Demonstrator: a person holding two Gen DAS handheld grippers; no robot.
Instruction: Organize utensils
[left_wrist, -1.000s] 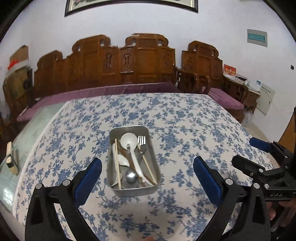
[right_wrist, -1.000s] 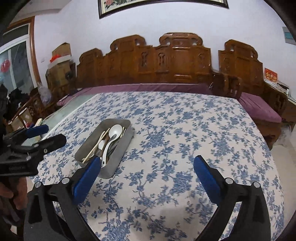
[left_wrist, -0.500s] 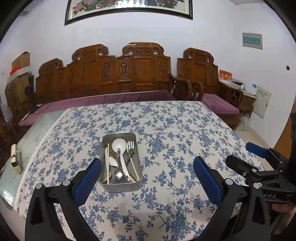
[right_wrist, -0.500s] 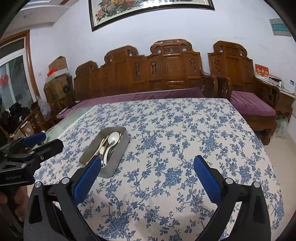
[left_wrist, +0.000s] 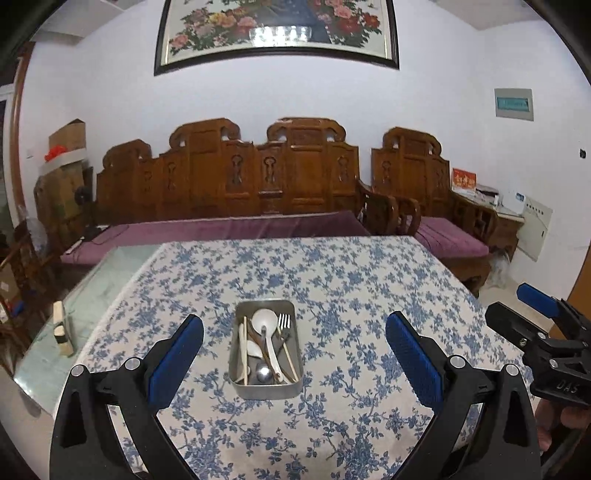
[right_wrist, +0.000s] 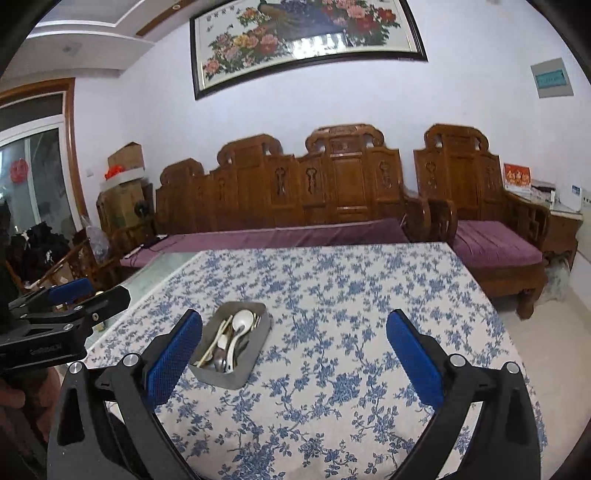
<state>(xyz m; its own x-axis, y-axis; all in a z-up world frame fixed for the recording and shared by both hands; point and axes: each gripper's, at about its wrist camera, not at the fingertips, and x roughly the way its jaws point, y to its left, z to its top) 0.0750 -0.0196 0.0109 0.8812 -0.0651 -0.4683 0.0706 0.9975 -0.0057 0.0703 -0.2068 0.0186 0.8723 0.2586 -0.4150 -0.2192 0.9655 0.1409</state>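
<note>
- Left gripper (left_wrist: 294, 350) spread wide, nothing between its blue pads; held above the floral tablecloth (left_wrist: 369, 295), pointed straight at the metal tray (left_wrist: 264, 389), which sits ahead and centred between the fingers, well apart from them.
- Right gripper (right_wrist: 294, 349) likewise wide open and empty; from it the tray (right_wrist: 243, 376) lies ahead and to the left, just past the left finger's pad (right_wrist: 173, 362) in the view.
- Tray holds all the utensils: white ceramic soup spoon (left_wrist: 266, 332), a 2nd smaller white spoon (left_wrist: 254, 349), metal fork (left_wrist: 283, 323), metal spoon bowl (left_wrist: 263, 373), pale and dark chopsticks (left_wrist: 244, 350).
- Handling, my guess: ceramic spoons stiff, glazed, slick and chip-prone; take them by the handle, gently. Metal pieces light, rigid, smooth; pinch mid-handle. Chopsticks thin, likely to roll or pivot in a 2-finger grip.
- Tray looks thin-walled and light; likely to slide on the cloth if pushed. Best held by a long rim.
- Hard to make out: utensils overlap, so handle ends and exact chopstick count are unclear. Fork handle is buried under the other pieces.
- Fisheye bends the table edges; the near edge is cut off below both grippers.
</note>
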